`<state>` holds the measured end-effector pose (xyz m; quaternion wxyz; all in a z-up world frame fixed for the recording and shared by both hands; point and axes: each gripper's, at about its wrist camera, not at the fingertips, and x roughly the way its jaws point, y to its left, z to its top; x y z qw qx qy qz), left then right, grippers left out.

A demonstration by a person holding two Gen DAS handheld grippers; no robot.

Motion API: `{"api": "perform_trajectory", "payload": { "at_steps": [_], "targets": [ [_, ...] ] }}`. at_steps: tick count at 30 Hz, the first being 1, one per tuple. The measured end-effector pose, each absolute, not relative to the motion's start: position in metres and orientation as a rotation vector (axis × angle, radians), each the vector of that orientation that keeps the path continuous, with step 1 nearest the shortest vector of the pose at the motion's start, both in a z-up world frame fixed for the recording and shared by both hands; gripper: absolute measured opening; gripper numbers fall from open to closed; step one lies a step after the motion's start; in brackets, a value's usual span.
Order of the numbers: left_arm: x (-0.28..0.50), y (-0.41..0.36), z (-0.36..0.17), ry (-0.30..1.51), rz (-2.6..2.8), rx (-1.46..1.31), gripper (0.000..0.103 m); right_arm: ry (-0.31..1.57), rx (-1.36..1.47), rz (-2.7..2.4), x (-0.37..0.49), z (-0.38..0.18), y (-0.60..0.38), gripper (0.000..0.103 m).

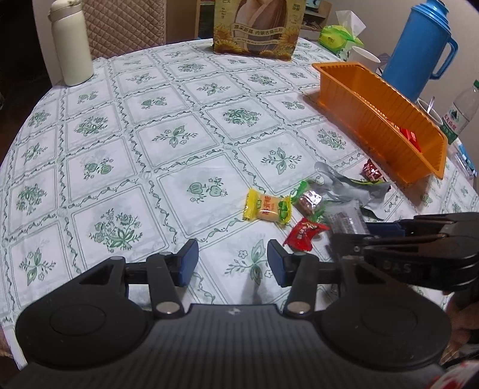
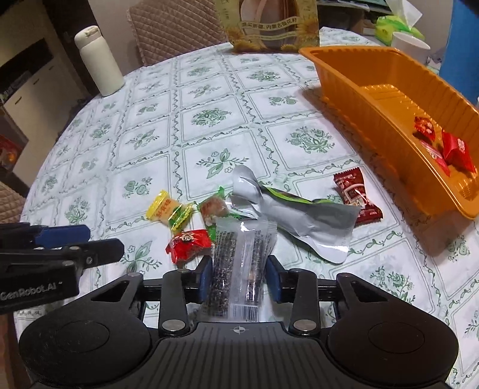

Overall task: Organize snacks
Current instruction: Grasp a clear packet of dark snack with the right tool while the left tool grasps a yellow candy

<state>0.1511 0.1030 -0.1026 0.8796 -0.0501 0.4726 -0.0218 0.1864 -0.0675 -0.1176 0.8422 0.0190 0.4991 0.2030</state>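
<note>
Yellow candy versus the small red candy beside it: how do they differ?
The yellow candy has a yellow-green wrapper and a pale middle; the red candy is solid red with printed characters. The yellow one lies farther from the tongs, the red one nearer. Both are wrapped and lie loose on the tablecloth.

A white flask is standing at the far left edge of the counter, which is wearing a green-patterned cloth. A sunflower-printed bag is standing at the far edge. A tissue pack, a white cup and a blue jug are sitting at the far right, with a water bottle nearer.
</note>
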Motion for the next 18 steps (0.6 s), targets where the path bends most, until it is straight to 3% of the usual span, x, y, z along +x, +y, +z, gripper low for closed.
{"api": "perform_trajectory", "payload": {
  "at_steps": [18],
  "targets": [
    [0.188, 0.084, -0.113, 0.977, -0.116, -0.059, 0.047, 0.973, 0.158, 0.389, 0.187, -0.088, -0.119, 0.037]
  ]
}}
